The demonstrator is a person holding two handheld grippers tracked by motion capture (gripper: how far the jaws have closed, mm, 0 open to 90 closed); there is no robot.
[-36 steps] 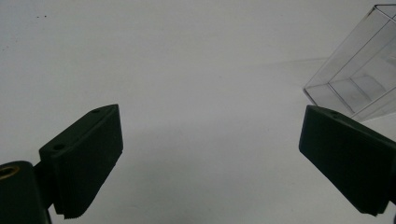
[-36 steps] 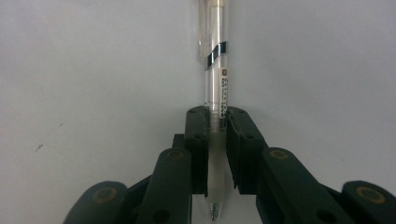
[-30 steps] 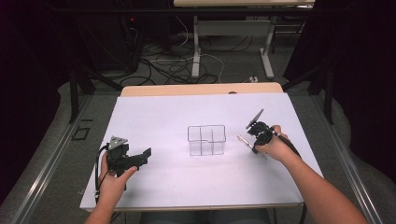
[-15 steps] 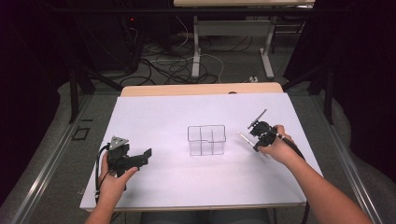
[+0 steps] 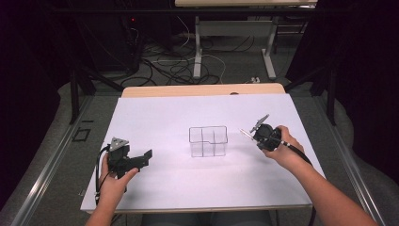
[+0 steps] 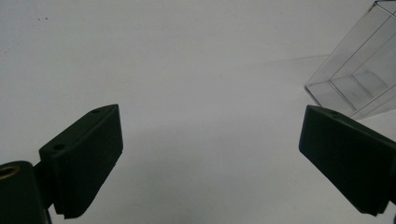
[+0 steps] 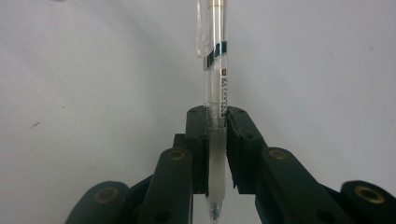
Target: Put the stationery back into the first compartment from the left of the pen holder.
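A clear plastic box [image 5: 208, 141] with several compartments stands at the middle of the white table; one corner of the box [image 6: 359, 79] appears at the upper right of the left gripper view. My right gripper [image 5: 259, 134] hovers just right of the box, shut on a clear pen [image 7: 215, 70]. The pen's [image 5: 245, 134] thin end pokes out toward the box. In the right gripper view the pen runs straight between the jaws, writing tip nearest the camera. My left gripper [image 5: 145, 158] rests low at the front left, open, with bare table between its jaws [image 6: 210, 135].
The white table top [image 5: 155, 117] ends in a wooden strip [image 5: 202, 89] at the far edge. Beyond it, cables [image 5: 183, 66] and desk legs sit on the dark floor. Metal rails run along both sides of the table.
My right hand has drifted a little to the right and toward the person with the pen still held. The left gripper has stayed in place.
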